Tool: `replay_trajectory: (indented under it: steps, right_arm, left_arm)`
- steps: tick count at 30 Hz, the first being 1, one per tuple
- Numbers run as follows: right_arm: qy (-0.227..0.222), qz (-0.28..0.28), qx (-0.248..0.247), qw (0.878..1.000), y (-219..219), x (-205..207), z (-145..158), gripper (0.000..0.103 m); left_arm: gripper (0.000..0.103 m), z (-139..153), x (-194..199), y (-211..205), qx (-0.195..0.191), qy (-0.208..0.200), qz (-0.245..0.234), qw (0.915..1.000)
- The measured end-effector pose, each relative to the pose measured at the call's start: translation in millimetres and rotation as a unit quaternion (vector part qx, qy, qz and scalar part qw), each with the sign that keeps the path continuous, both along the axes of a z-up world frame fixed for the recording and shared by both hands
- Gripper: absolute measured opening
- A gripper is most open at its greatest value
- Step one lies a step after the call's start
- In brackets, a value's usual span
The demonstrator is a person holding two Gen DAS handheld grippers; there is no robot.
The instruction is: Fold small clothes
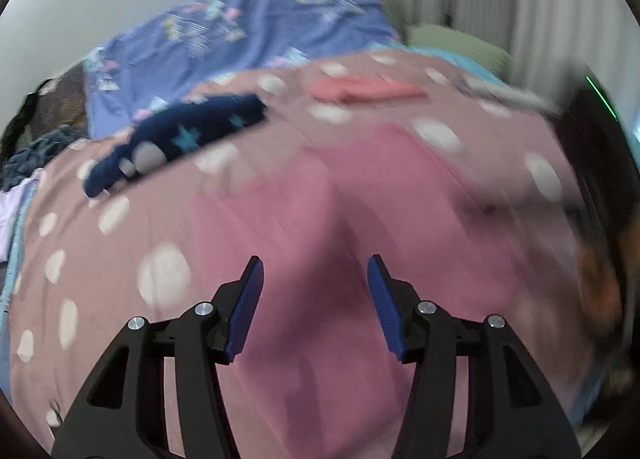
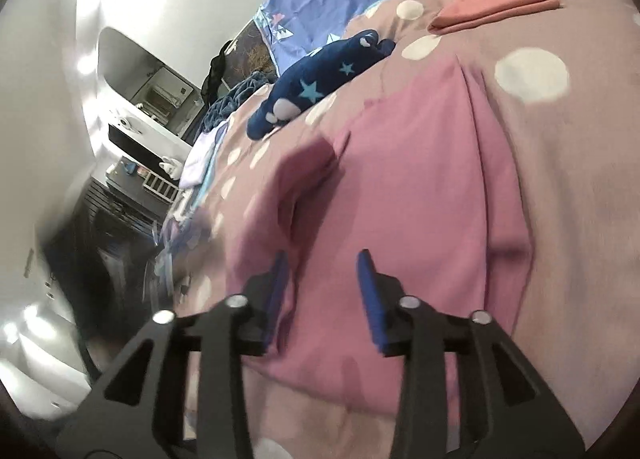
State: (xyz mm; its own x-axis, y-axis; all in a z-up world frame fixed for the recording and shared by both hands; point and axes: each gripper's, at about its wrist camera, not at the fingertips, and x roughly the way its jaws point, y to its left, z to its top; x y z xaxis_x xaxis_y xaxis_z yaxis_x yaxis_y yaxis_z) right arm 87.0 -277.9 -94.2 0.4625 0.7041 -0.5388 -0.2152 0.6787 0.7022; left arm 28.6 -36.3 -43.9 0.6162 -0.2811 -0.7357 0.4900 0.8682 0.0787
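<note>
- Left gripper (image 1: 315, 273): jaws apart, nothing between the pads, poised over the pink garment (image 1: 320, 219).
- Pink garment: lies flat on the polka-dot bedspread (image 1: 120, 243), long axis running away from the grippers.
- Navy star-print garment (image 1: 180, 135): left of the pink one, apart from it.
- Folded coral garment (image 1: 360, 91): farther back.
- Right gripper (image 2: 322, 267): jaws apart, empty, over the pink garment's near edge.

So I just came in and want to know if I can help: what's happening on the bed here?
A person with a handheld gripper in each hand is folding small clothes on a polka-dot blanket. Both the left gripper and right gripper are open over a pink garment, gripping nothing. A navy star-print piece lies beyond it, and a coral piece, seemingly already folded, lies farther back.
</note>
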Motion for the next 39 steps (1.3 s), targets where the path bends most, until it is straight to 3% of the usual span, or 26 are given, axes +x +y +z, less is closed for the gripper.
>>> replay_trajectory:
  steps: [1, 2, 5, 8, 12, 14, 16, 17, 18, 19, 21, 24, 26, 29, 33, 39]
  right_arm:
    - [0.016, 0.016, 0.016, 1.000, 3, 20, 2, 0.067]
    - [0.029, 0.028, 0.025, 0.999, 6, 34, 3, 0.070]
    - [0.093, 0.068, 0.055, 0.992, 29, 82, -6, 0.073]
    - [0.160, 0.072, 0.047, 0.983, 57, 114, -26, 0.074]
    - [0.179, 0.083, 0.027, 0.980, 81, 134, -42, 0.075]
    - [0.174, 0.090, 0.014, 0.981, 93, 143, -41, 0.073]
    - [0.167, 0.084, -0.010, 0.982, 101, 149, -39, 0.053]
    - [0.163, 0.076, -0.026, 0.983, 104, 152, -39, 0.024]
    - [0.163, 0.071, -0.035, 0.983, 106, 155, -41, 0.007]
    - [0.163, 0.066, -0.043, 0.984, 108, 157, -42, 0.007]
    - [0.143, 0.065, -0.048, 0.986, 110, 157, -36, 0.007]
    - [0.071, 0.086, -0.098, 0.989, 115, 149, -5, 0.007]
    - [0.019, 0.099, -0.138, 0.985, 118, 142, 22, 0.007]
    - [-0.026, 0.099, -0.171, 0.980, 108, 134, 57, 0.007]
    - [-0.055, 0.086, -0.212, 0.972, 87, 132, 82, 0.007]
    - [-0.052, 0.056, -0.227, 0.971, 42, 131, 80, 0.007]
  left_arm:
    - [0.054, -7, -10, -3, 0.006, 0.007, -0.010, 0.9999]
    - [0.054, -15, -20, -7, 0.015, 0.013, -0.022, 0.9996]
    - [0.054, -41, -38, -26, 0.054, 0.015, -0.046, 0.9974]
    - [0.054, -58, -39, -35, 0.094, 0.001, -0.037, 0.9948]
    - [0.054, -59, -39, -33, 0.097, -0.011, -0.045, 0.9942]
    - [0.054, -60, -40, -31, 0.095, -0.013, -0.049, 0.9942]
    - [0.048, -61, -40, -26, 0.085, -0.011, -0.049, 0.9951]
    - [0.030, -61, -39, -24, 0.080, -0.010, -0.049, 0.9956]
    - [0.018, -61, -39, -21, 0.074, -0.007, -0.047, 0.9961]
    - [0.010, -61, -40, -20, 0.069, -0.004, -0.044, 0.9966]
    - [0.009, -53, -40, -11, 0.031, 0.006, -0.047, 0.9984]
    - [0.009, -32, -43, -1, -0.043, 0.014, -0.059, 0.9972]
    - [0.009, -13, -45, -1, -0.078, 0.007, -0.068, 0.9946]
    - [0.009, 6, -49, -9, -0.121, 0.001, -0.088, 0.9888]
    - [0.009, 19, -54, -35, -0.145, -0.008, -0.119, 0.9823]
    - [0.009, 15, -46, -81, -0.146, 0.003, -0.154, 0.9772]
